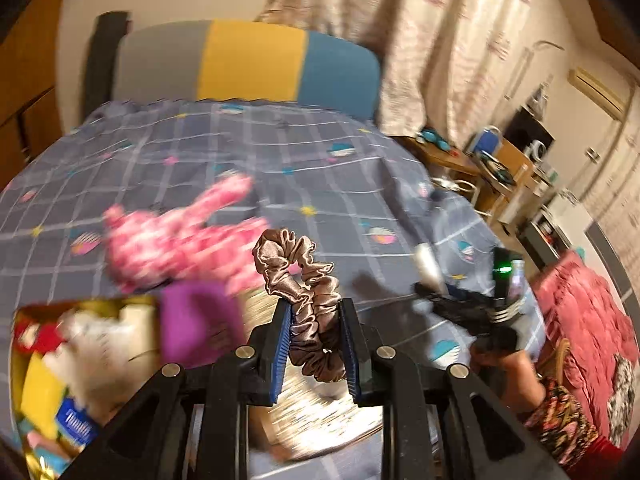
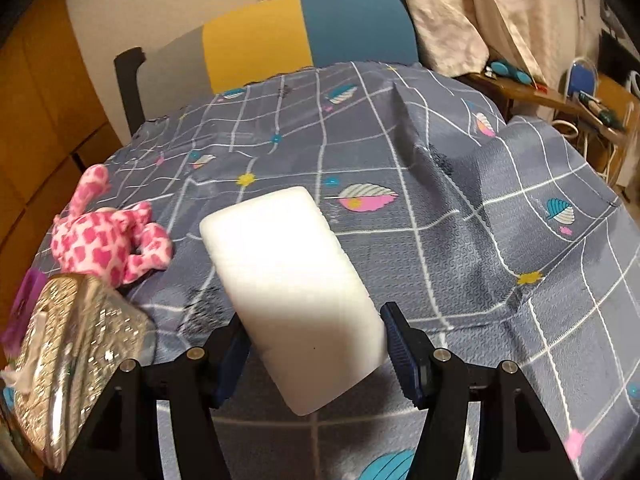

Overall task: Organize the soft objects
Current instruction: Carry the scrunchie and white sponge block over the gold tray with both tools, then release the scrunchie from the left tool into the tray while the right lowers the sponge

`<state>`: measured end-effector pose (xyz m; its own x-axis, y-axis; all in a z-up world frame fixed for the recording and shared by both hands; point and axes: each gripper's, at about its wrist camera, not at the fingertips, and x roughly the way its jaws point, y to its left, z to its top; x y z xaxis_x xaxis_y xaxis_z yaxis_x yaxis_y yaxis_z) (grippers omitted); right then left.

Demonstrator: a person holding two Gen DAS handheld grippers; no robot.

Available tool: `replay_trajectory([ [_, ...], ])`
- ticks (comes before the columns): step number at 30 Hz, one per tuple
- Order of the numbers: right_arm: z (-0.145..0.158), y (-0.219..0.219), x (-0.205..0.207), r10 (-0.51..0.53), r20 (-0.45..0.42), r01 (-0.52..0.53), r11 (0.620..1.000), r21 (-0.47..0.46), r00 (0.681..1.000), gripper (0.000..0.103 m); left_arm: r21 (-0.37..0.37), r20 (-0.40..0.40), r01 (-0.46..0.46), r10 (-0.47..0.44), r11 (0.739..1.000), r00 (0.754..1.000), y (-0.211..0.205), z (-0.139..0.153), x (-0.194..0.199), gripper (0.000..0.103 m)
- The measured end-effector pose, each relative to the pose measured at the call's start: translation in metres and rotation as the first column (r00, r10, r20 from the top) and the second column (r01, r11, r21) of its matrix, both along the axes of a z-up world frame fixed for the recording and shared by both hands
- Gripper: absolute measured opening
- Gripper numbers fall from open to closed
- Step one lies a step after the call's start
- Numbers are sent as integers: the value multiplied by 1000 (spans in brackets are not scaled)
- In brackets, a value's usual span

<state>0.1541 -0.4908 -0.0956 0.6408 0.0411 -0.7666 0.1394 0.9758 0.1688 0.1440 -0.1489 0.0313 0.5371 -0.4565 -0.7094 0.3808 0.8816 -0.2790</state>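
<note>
My left gripper (image 1: 316,310) is shut on a brown satin scrunchie (image 1: 296,268), which sticks up between the blue pads above a glittery gold surface (image 1: 320,412). My right gripper (image 2: 314,322) is shut on a white foam block (image 2: 296,292) and holds it tilted over the bed. In the left wrist view that right gripper (image 1: 438,282) with its white block (image 1: 429,265) hangs to the right, held by a person's hand (image 1: 504,356). A pink-and-white plush toy (image 1: 176,236) (image 2: 108,240) lies on the sheet at the left. The picture in the left wrist view is blurred.
A grey-blue checked sheet (image 2: 400,160) covers the bed, with a grey, yellow and blue headboard (image 2: 256,44) behind. A gold box (image 1: 24,364) with several soft things and a purple item (image 1: 196,320) sits lower left. A glittery box (image 2: 68,360) lies at the left; a desk (image 1: 500,168) stands right.
</note>
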Motion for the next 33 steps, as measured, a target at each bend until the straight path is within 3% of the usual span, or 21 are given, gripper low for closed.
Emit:
replay_trajectory([
  [6, 17, 20, -26, 1, 52, 1, 1000, -28, 999, 64, -15, -72, -143, 141, 990, 987, 90, -32, -11, 23],
  [15, 72, 70, -68, 55, 168, -47, 997, -56, 984, 64, 4, -137, -336, 334, 942, 933, 203, -81, -33, 23],
  [23, 116, 145, -85, 177, 240, -169, 984, -54, 955, 64, -24, -247, -319, 304, 947, 920, 228, -123, -40, 23],
  [33, 136, 254, -89, 355, 256, -357, 933, -43, 899, 64, -32, -262, -231, 215, 972, 941, 224, -135, -46, 23],
])
